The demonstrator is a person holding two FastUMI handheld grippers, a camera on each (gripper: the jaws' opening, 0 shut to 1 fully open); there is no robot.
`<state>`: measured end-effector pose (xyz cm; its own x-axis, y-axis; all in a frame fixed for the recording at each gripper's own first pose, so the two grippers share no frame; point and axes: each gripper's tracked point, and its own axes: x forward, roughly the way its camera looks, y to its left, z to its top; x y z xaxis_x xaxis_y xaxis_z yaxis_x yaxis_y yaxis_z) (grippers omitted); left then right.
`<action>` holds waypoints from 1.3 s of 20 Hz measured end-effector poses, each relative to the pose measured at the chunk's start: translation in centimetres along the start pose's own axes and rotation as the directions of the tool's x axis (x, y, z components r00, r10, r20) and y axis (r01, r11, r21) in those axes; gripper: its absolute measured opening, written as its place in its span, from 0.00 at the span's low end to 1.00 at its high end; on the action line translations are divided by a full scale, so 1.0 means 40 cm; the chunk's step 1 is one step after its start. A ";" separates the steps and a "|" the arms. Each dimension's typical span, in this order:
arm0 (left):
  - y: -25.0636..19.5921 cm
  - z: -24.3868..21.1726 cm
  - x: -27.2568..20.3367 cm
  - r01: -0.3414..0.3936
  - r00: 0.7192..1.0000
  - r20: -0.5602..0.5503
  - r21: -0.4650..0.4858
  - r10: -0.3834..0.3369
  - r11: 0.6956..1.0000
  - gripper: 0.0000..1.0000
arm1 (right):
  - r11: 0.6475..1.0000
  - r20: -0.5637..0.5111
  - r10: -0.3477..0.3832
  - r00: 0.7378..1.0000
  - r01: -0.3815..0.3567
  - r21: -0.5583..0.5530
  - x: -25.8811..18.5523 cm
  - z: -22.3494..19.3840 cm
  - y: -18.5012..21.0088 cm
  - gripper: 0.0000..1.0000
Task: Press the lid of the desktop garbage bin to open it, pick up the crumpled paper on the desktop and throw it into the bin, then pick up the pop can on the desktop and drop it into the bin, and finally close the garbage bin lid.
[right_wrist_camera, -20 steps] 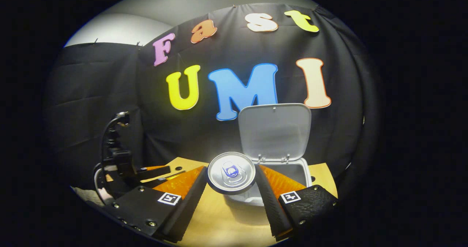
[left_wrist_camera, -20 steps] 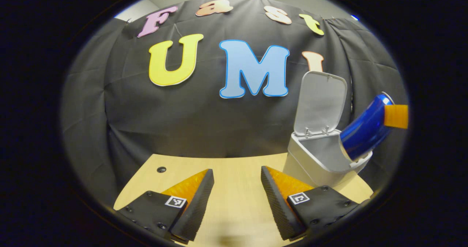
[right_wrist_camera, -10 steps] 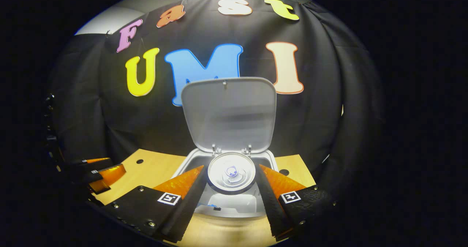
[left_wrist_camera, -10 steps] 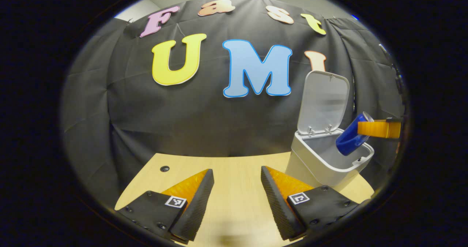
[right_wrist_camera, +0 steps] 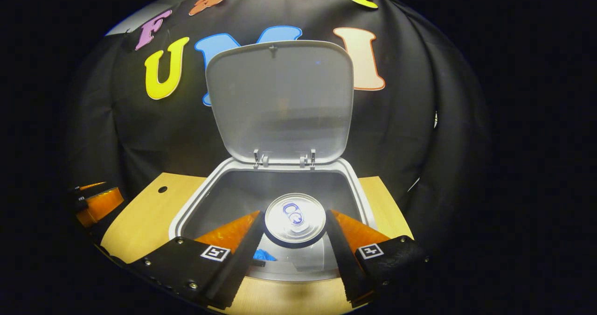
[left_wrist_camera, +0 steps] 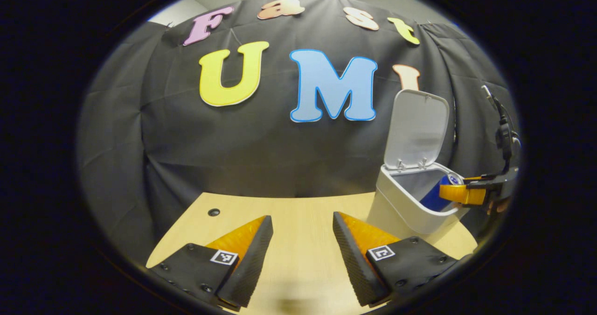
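Right gripper view: right gripper (right_wrist_camera: 295, 228) w/ jaws closed on a can (right_wrist_camera: 295, 218), one finger pressing each side. Can's silver top w/ pull tab faces the camera; can sits between the fingertips, over the open mouth of the bin (right_wrist_camera: 214, 175). Bin is pale grey, its lid (right_wrist_camera: 280, 100) standing upright at the back on two hinges. A bit of blue shows low inside the bin, just left of the can; can't tell what it is. Bin stands on a light wood table (right_wrist_camera: 140, 212). At far left edge, the left gripper's fingers (right_wrist_camera: 98, 203), well apart from the bin.

Left gripper view: left gripper (left_wrist_camera: 302, 240) w/ jaws wide, nothing between them, over bare table (left_wrist_camera: 298, 207). To the right, bin (left_wrist_camera: 406, 212) w/ lid (left_wrist_camera: 417, 128) up. Blue can (left_wrist_camera: 436, 196) tilted, lower end inside the bin's mouth, upper end held by the right gripper (left_wrist_camera: 459, 191) at the bin's far rim. Small dark hole (left_wrist_camera: 213, 212) in the table, far left.
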<state>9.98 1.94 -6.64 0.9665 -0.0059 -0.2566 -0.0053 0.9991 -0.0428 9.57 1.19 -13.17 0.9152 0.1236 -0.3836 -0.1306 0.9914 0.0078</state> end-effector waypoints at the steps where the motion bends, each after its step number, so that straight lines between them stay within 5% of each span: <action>1: 0.001 -0.001 -0.001 0.000 1.000 -0.002 -0.002 0.000 1.000 0.86 | 1.000 -0.002 -0.001 1.000 0.001 -0.005 0.003 0.001 0.001 0.85; 18: -0.002 -0.014 0.005 0.002 1.000 -0.010 -0.005 -0.002 1.000 0.92 | 1.000 0.004 -0.006 1.000 0.006 -0.021 0.004 0.000 0.010 0.86; 20: 0.000 -0.013 0.002 0.000 1.000 -0.009 -0.002 0.000 1.000 0.86 | 1.000 0.009 -0.006 1.000 0.006 -0.018 0.005 -0.002 0.010 0.98; 21: 0.002 -0.013 0.001 -0.001 1.000 -0.009 -0.001 0.001 1.000 0.86 | 1.000 0.008 -0.006 1.000 0.006 -0.018 0.005 -0.004 0.011 0.89; 22: 0.002 -0.014 0.000 -0.001 1.000 -0.009 -0.001 0.001 1.000 0.92 | 1.000 0.009 -0.006 1.000 0.006 -0.019 -0.001 -0.001 0.011 0.89; 26: 0.003 -0.015 -0.005 -0.002 1.000 -0.009 -0.002 0.002 1.000 0.92 | 1.000 0.009 -0.006 1.000 0.006 -0.019 0.006 -0.003 0.012 0.89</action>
<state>9.65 2.02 -7.18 0.9642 -0.0041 -0.2652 -0.0080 0.9990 -0.0445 9.70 1.69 -13.36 0.9192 0.1184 -0.3755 -0.1327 0.9911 -0.0123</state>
